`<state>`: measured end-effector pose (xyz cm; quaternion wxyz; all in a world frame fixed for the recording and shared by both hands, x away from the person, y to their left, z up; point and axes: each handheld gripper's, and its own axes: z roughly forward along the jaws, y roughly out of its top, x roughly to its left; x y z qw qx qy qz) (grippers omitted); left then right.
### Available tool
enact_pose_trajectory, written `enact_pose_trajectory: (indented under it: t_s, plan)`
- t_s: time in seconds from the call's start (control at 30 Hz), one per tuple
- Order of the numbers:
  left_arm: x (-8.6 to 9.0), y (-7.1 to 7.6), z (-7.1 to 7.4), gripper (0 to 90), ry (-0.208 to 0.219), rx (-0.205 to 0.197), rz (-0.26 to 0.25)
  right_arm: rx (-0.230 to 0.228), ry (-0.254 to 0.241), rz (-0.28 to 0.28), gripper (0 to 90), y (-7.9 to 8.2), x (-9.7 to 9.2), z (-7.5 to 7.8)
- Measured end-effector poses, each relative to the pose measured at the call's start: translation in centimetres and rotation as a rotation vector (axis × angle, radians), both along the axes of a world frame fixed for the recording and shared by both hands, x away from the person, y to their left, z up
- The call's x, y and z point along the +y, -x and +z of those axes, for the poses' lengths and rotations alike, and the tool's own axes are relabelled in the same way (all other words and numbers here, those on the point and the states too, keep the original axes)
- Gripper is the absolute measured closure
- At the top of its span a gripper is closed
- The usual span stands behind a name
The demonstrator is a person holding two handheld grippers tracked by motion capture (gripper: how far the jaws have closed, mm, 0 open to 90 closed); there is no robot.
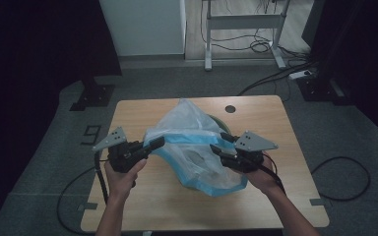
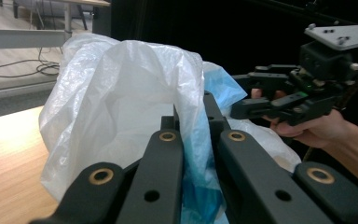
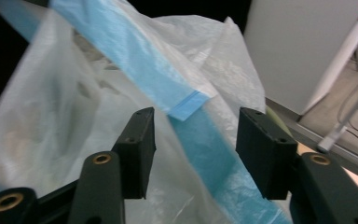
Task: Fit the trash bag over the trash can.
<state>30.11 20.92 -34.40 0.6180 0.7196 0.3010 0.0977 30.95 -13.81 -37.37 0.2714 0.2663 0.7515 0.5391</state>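
Note:
A thin white plastic bag [image 1: 189, 125] with a blue rim band stands bunched up in the middle of the wooden table [image 1: 142, 201]. My left gripper [image 1: 156, 143] is shut on the bag's left rim; in the left gripper view its jaws [image 2: 193, 119] pinch the white and blue film [image 2: 121, 102]. My right gripper [image 1: 220, 142] is at the bag's right rim with its jaws apart. In the right gripper view the blue band [image 3: 200, 140] runs between the right gripper's [image 3: 193, 149] pads without touching them. Something green [image 1: 217, 121] peeks out behind the bag.
A round hole [image 1: 230, 109] sits near the table's far edge. Beyond it are a white desk frame [image 1: 241, 22] and a white cabinet [image 1: 142, 24]. Cables [image 1: 342, 182] lie on the grey floor. Dark curtains hang at both sides.

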Motion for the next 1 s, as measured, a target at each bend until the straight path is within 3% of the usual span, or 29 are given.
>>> enact_pose_trajectory:
  t_s: [0.1, 0.13, 0.2, 0.23, 0.3, 0.37, 0.57, 0.7, 0.93, 1.0]
  plan:
    - [0.0, 0.0, 0.0, 89.7, 0.002, 0.001, -0.004, 0.001, 0.003, -0.026, 53.1, -0.3, 0.1, -0.1]
    - [0.0, 0.0, 0.1, 89.7, -0.001, 0.000, -0.006, 0.001, 0.001, -0.045, 62.0, -0.5, 0.1, -0.1]
    - [0.0, -0.1, 0.1, 89.7, -0.004, 0.001, -0.008, 0.004, -0.006, -0.053, 71.0, -0.6, 0.0, 0.0]
    - [0.0, -0.1, 0.1, 89.7, -0.004, 0.001, -0.008, 0.004, -0.006, -0.053, 71.0, -0.6, 0.0, 0.0]
    - [0.0, -0.2, 0.1, 89.7, -0.012, 0.004, -0.009, 0.021, -0.016, -0.045, 82.9, -0.7, -0.4, 0.3]
    - [0.0, -0.3, 0.1, 89.7, -0.018, 0.006, -0.010, 0.031, -0.023, -0.032, 88.4, -0.8, -0.8, 0.5]
    - [0.0, -0.8, 0.0, 88.9, -0.039, 0.011, 0.003, 0.049, -0.058, 0.000, 89.2, -1.0, -1.9, 1.2]
    - [-0.2, -2.1, 0.1, 87.9, -0.082, 0.021, 0.019, 0.073, -0.090, -0.003, 89.2, -2.4, -2.7, 1.9]
    - [0.0, -3.5, -0.3, 86.7, -0.099, 0.022, 0.036, 0.085, -0.101, -0.017, 89.2, -4.4, -2.8, 2.3]
    - [0.3, -4.1, -0.6, 86.5, -0.097, 0.039, 0.036, 0.084, -0.101, -0.022, 89.3, -5.1, -2.6, 2.2]
